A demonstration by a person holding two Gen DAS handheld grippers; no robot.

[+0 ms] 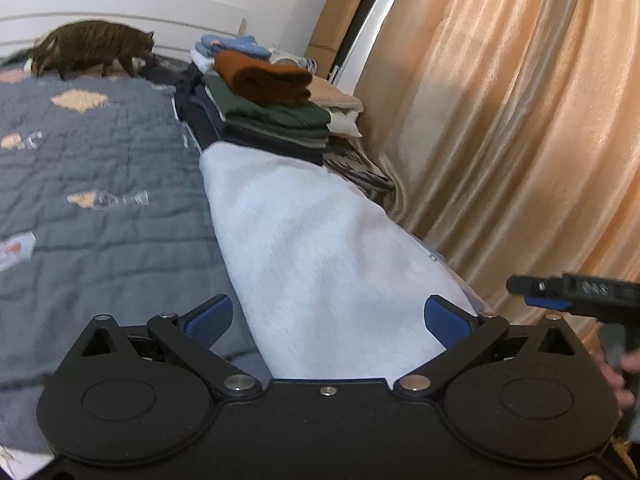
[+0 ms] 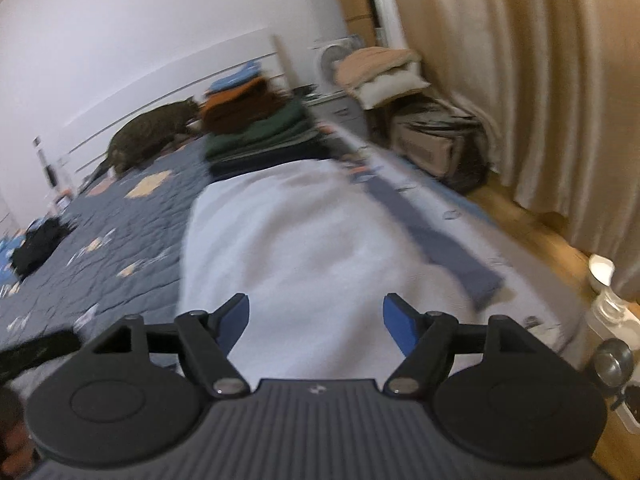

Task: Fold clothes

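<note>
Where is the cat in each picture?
Left wrist view: the cat is top left, walking on the far end of the bed.
Right wrist view: the cat is left of centre, just left of the pile.
Shared landmark: the rust-brown sweater on top of the pile.

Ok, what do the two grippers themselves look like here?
Both are matt black: two round discs, angled linkage arms with silver pivot bolts, blue textured pads. The left gripper has a smooth body; the right gripper has a ribbed grey one with a small logo. No cables or sleeves show.
</note>
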